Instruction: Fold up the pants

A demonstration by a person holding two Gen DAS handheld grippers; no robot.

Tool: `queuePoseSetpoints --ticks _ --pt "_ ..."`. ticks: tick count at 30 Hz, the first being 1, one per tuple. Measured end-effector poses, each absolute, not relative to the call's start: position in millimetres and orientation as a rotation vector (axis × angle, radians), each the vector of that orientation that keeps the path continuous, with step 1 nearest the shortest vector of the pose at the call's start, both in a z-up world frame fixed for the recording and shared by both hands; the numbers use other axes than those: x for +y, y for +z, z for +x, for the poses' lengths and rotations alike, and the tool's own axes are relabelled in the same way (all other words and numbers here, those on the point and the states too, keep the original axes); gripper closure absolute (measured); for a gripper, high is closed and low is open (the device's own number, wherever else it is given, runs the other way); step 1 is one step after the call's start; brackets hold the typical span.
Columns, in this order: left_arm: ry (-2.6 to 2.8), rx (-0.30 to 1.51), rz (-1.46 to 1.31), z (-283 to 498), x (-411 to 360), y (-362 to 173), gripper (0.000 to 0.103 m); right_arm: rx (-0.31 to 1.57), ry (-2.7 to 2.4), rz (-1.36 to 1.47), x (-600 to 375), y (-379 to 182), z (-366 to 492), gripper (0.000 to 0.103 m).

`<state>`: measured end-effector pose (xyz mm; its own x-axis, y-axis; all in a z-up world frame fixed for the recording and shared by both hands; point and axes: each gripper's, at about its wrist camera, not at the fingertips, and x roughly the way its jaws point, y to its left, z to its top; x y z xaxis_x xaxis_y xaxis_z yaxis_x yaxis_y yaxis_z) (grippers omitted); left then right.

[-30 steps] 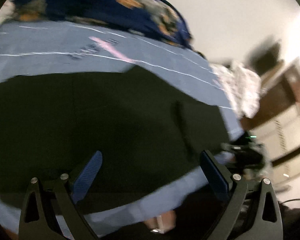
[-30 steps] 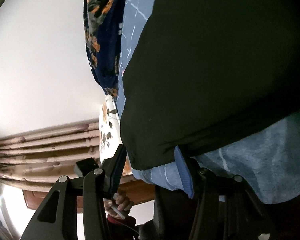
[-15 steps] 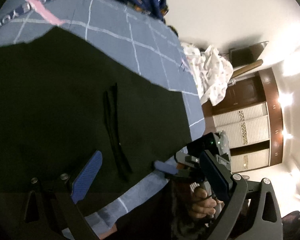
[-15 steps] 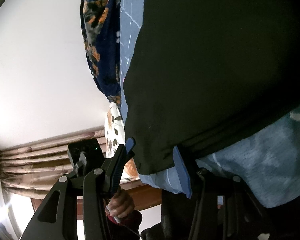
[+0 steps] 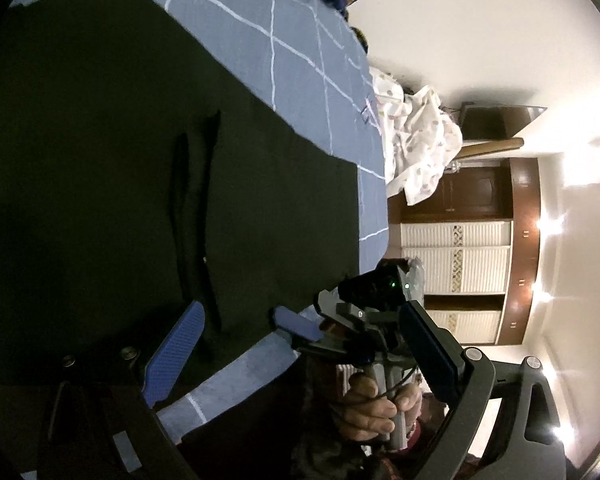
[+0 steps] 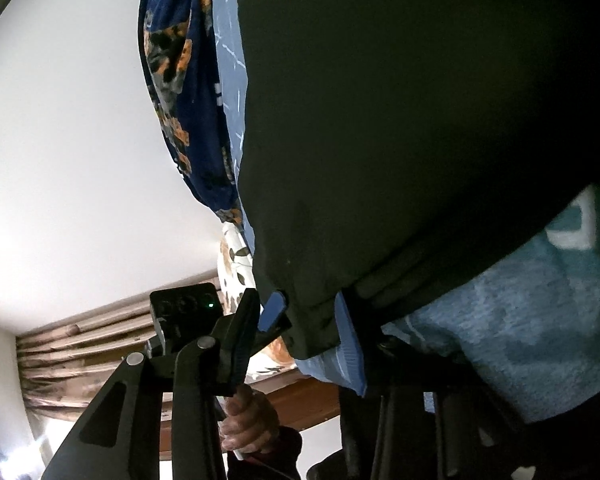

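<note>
Black pants (image 5: 120, 184) lie spread flat on a bed covered by a blue sheet (image 5: 300, 68) with white grid lines. Compared with a second ago, the left view has swung round, so the pants' edge now runs down the frame and the right tongs (image 5: 300, 324) have come into sight at the pants' near corner. The left tongs (image 5: 296, 356) hover wide open over the hem, holding nothing. In the right view, the right tongs (image 6: 300, 332) are also open, with the pants' corner (image 6: 312, 320) lying between the two blue pads; the other tongs' tip (image 6: 272, 312) now sits just beside that corner. A dark floral blanket (image 6: 176, 92) lies along the bed's far edge. Beyond are a white wall (image 5: 460, 20), a crumpled white cloth (image 5: 416, 140), a brown wardrobe (image 5: 472, 264) and curtains (image 6: 80, 344).
</note>
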<state>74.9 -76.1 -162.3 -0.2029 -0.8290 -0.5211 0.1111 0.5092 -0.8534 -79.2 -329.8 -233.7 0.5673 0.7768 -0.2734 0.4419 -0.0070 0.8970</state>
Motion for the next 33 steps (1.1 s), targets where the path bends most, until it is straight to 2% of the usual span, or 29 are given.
queuePoseSetpoints --ticks 5,30,32,33 --pt "-0.946 1.563 -0.629 75.0 -84.9 -167.4 0.006 1.054 0.343 1.648 -327.0 -235.0 -79.3 0.075" --pt "-0.933 1.639 -0.675 76.0 -95.4 -186.1 0.006 1.058 0.341 1.651 -326.8 -235.3 -78.3 0.075" --pt "-0.92 1.619 -0.689 76.2 -92.7 -185.4 0.016 1.058 0.341 1.651 -326.9 -235.4 -78.3 0.075" --pt "-0.911 1.613 -0.67 75.7 -92.9 -184.6 0.031 1.058 0.341 1.651 -326.9 -235.4 -78.3 0.075"
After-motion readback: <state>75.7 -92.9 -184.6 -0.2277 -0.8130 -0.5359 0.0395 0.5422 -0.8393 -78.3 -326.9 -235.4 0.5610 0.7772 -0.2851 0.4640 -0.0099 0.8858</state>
